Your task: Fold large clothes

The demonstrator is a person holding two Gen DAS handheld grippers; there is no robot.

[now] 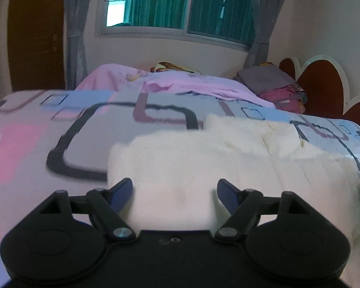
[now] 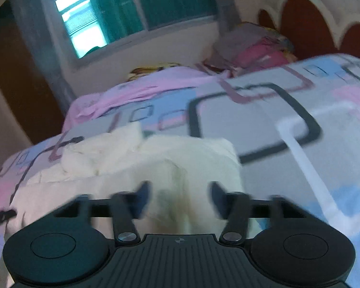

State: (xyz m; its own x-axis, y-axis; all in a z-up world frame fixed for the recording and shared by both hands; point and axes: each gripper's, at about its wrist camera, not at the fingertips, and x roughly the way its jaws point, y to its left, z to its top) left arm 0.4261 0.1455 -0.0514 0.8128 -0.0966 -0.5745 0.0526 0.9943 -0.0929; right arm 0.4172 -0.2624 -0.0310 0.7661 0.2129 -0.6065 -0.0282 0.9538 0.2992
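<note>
A cream-coloured garment [image 1: 204, 158] lies partly folded on the patterned bedspread [image 1: 48, 129]. In the left wrist view my left gripper [image 1: 175, 189] is open, its dark fingers apart over the garment's near left corner. In the right wrist view the same garment [image 2: 132, 163] lies on the bedspread [image 2: 276, 110], and my right gripper [image 2: 178, 192] is open over the garment's near right part. Neither gripper holds cloth. The right wrist view is blurred and tilted.
A pink sheet [image 1: 184, 84] lies crumpled at the far side of the bed. A pile of grey and magenta clothes [image 1: 276, 86] sits by the scalloped headboard [image 1: 324, 84]. A window with green curtains [image 1: 180, 2] is on the far wall.
</note>
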